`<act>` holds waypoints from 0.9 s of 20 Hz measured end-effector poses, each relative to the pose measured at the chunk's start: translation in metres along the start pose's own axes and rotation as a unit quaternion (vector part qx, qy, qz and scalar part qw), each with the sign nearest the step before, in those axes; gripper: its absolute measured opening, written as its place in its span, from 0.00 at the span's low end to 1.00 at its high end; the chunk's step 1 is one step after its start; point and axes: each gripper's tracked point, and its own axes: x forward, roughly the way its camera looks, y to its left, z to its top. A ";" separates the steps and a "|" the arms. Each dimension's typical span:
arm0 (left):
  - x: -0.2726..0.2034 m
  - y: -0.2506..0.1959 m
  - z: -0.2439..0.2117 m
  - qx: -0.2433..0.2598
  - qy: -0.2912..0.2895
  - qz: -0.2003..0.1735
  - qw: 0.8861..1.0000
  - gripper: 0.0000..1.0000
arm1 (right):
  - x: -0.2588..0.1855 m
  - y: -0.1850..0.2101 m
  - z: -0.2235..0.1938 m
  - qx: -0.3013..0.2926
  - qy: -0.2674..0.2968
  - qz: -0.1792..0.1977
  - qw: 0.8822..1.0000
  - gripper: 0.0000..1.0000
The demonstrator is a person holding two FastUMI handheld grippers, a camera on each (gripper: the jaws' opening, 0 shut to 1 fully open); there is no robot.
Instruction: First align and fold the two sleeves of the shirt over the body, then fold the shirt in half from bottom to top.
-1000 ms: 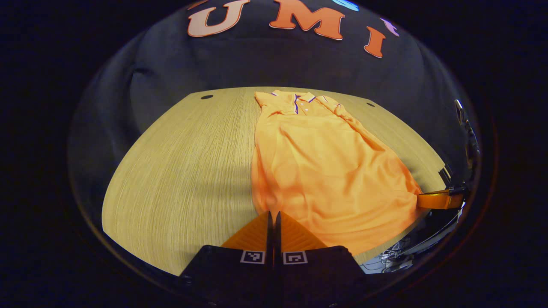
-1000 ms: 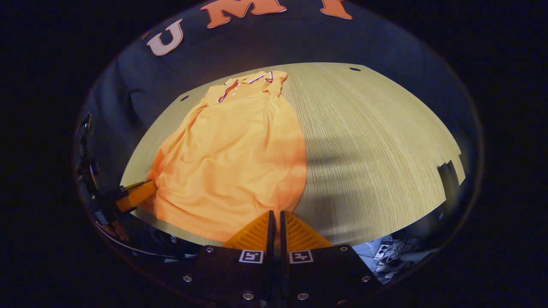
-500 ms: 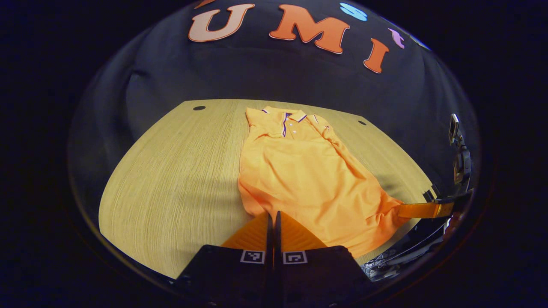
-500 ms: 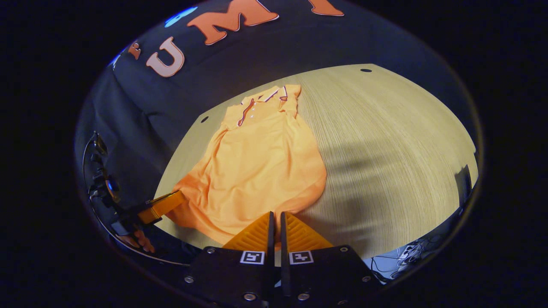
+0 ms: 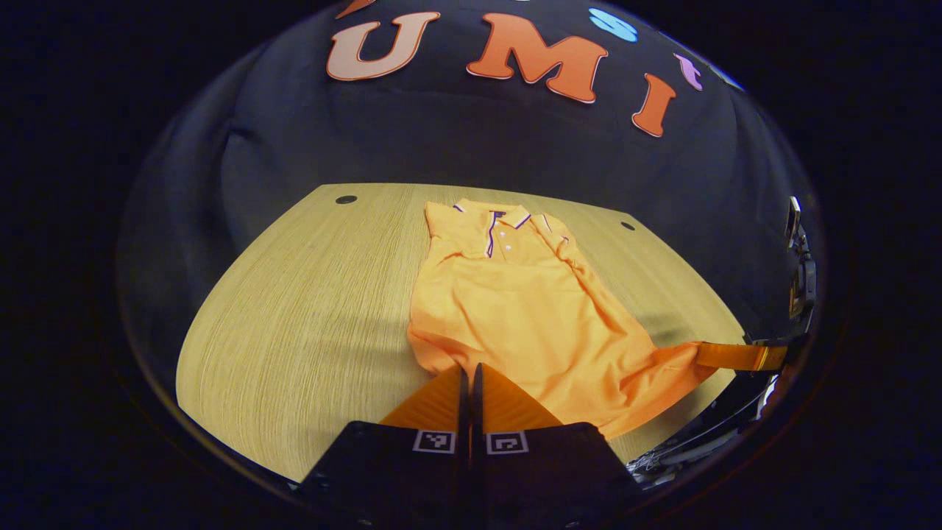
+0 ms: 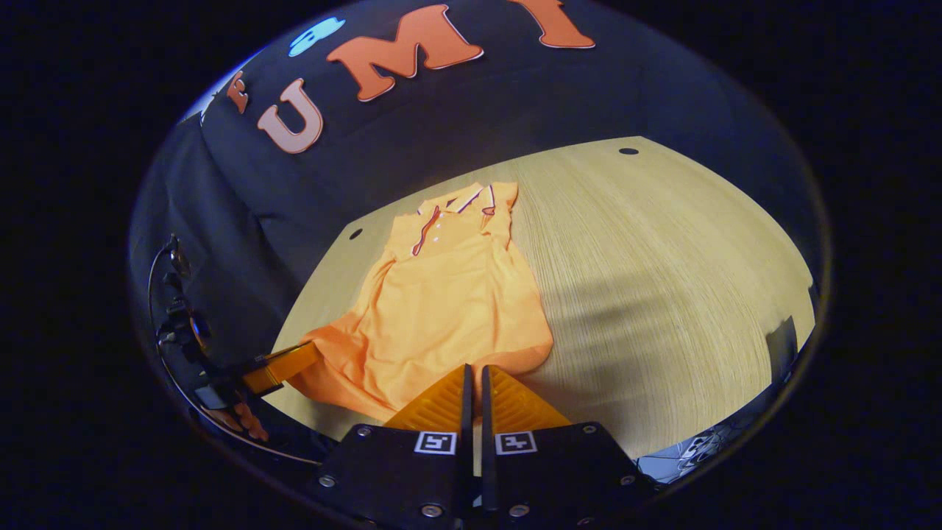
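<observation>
An orange polo shirt [image 5: 515, 309] lies on the wooden table [image 5: 294, 309], its collar [image 5: 500, 217] at the far end and the sleeves folded in over the body. My left gripper [image 5: 469, 366] is shut on the near left corner of the hem. The right gripper [image 5: 736, 357] pinches the other hem corner and pulls it out to a point. In the right gripper view, the shirt [image 6: 456, 309] runs away from my right gripper [image 6: 475, 366], which is shut on its hem corner. The left gripper [image 6: 283, 364] grips the far corner there. The near hem is raised off the table [image 6: 662, 258].
Two dark round holes [image 5: 346, 199] [image 5: 627, 226] mark the table's far corners. Bare wood extends left of the shirt in the left gripper view and right of it in the right gripper view. A hand [image 6: 246, 423] holds the left gripper. Cables [image 6: 692, 449] lie below the table's near edge.
Both grippers have risen and moved toward the collar, carrying the hem corners with them. The shirt's lower part is gathered up and looks shorter on the table.
</observation>
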 end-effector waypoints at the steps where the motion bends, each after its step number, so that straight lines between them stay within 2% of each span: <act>1: -0.001 -0.001 0.007 -0.001 -0.006 -0.001 1.000 0.01 | 0.000 0.003 0.006 0.003 -0.006 0.009 1.000 0.05; 7: -0.003 -0.010 0.027 0.007 -0.023 -0.006 1.000 0.01 | 0.000 0.017 0.023 0.028 0.000 0.046 0.999 0.01; 10: -0.005 -0.012 0.043 0.008 -0.035 -0.007 0.999 0.01 | -0.003 0.016 0.043 0.015 -0.022 0.040 0.999 0.00; 14: -0.008 -0.016 0.079 0.013 -0.062 -0.005 0.998 0.01 | -0.010 0.020 0.074 0.001 -0.040 0.053 0.998 0.01; 18: 0.001 -0.016 0.120 0.021 -0.075 -0.007 0.997 0.01 | -0.009 0.014 0.110 -0.018 -0.057 0.038 0.998 0.00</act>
